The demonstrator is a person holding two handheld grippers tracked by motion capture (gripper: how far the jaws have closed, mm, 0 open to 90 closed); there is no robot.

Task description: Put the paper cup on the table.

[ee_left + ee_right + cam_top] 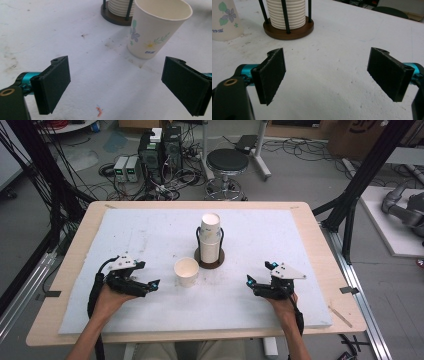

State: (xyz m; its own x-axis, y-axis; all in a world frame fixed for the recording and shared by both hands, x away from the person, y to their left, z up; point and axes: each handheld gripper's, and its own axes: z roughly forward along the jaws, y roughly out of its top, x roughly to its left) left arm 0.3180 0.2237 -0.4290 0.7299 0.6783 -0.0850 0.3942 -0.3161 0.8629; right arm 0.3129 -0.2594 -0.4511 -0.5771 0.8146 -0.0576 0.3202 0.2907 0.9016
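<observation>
A single white paper cup [186,271] with a flower print stands upright and empty on the white board. Just behind it, a stack of paper cups [210,236] sits in a holder of dark rods on a round brown base [218,262]. My left gripper [153,285] rests low on the board to the left of the single cup, open, nothing between its jaws. In the left gripper view the cup [155,27] stands ahead and to the right of the open left gripper [116,85]. My right gripper [250,283] lies to the right, open and empty [327,75], with the stack [287,13] ahead.
The white foam board [150,225] covers most of a wooden table [320,250]. A small red and blue mark [99,111] is on the board near the left jaws. Beyond the table stand a black stool [227,162], computer boxes [157,150] and loose cables.
</observation>
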